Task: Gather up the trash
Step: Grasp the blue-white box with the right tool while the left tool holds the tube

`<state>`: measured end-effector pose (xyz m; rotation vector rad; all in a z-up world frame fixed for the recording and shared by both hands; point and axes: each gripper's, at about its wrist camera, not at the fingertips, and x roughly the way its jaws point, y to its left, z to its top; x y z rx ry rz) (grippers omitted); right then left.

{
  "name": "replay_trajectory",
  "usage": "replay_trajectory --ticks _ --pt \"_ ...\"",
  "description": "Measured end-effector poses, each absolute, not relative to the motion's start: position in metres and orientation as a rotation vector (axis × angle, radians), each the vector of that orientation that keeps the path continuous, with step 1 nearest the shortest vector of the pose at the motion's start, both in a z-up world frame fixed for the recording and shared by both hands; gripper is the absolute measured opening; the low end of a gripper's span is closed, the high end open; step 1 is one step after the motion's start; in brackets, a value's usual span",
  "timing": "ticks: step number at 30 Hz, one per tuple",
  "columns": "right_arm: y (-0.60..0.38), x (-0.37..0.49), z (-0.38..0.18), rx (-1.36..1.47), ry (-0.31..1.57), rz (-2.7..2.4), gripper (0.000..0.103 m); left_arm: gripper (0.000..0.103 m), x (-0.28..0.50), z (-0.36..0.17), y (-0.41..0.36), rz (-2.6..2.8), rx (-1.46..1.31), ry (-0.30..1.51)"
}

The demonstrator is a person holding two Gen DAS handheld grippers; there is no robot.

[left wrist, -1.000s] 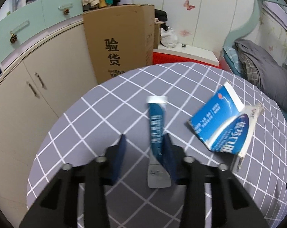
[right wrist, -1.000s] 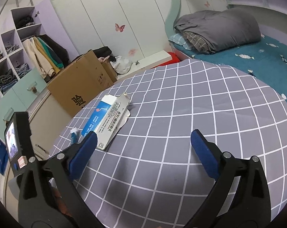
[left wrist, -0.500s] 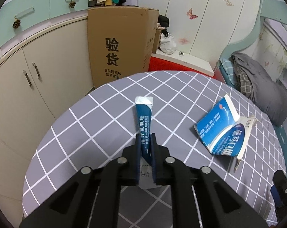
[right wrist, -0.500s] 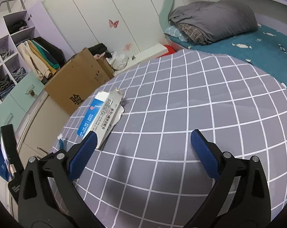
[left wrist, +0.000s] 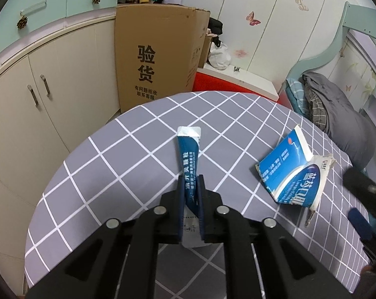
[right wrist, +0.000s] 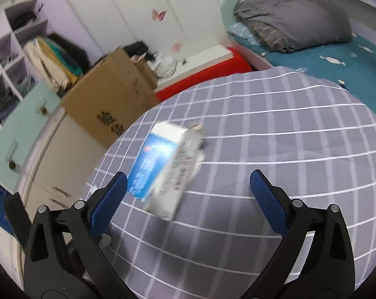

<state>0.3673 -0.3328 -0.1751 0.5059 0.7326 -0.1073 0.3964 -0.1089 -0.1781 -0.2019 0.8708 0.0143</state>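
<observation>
A blue sachet (left wrist: 188,157) with a silver end stands up from the grey checked table (left wrist: 128,149). My left gripper (left wrist: 190,186) is shut on its lower half. To the right lies a torn blue-and-white carton (left wrist: 291,174). The same carton (right wrist: 163,172), blurred, lies between and just ahead of the wide-apart fingers of my open right gripper (right wrist: 188,189), nearer the left fingertip (right wrist: 113,191). That gripper's blue fingertip (left wrist: 359,223) shows at the right edge of the left wrist view.
A tall cardboard box (left wrist: 158,57) stands behind the table against cream cupboards (left wrist: 38,94). A red-and-white low unit (left wrist: 237,79) and a bed with a grey duvet (right wrist: 292,22) lie beyond the far edge. The table edge curves close on the left.
My left gripper closed on the sachet and lifted it slightly. My right gripper swung left toward the carton, which now sits between its fingers.
</observation>
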Motion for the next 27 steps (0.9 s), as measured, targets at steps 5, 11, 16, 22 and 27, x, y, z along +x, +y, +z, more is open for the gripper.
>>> replay_trajectory --ticks 5,11,16,22,27 --pt "-0.309 0.391 -0.192 0.463 0.805 -0.132 0.077 0.009 0.397 -0.179 -0.108 0.007 -0.207 0.871" --pt "-0.304 0.397 -0.204 0.457 0.824 -0.092 0.033 0.009 0.397 -0.178 -0.110 0.006 -0.209 0.871" --pt "-0.314 0.373 -0.200 0.464 0.784 -0.089 0.029 0.009 0.397 -0.178 -0.107 0.011 -0.223 0.864" --pt "-0.329 0.341 -0.189 0.458 0.748 -0.110 0.028 0.009 0.397 -0.177 -0.105 0.018 -0.217 0.853" --pt "-0.341 0.312 -0.188 0.522 0.733 -0.073 0.028 0.009 0.394 -0.173 -0.114 0.015 -0.169 0.843"
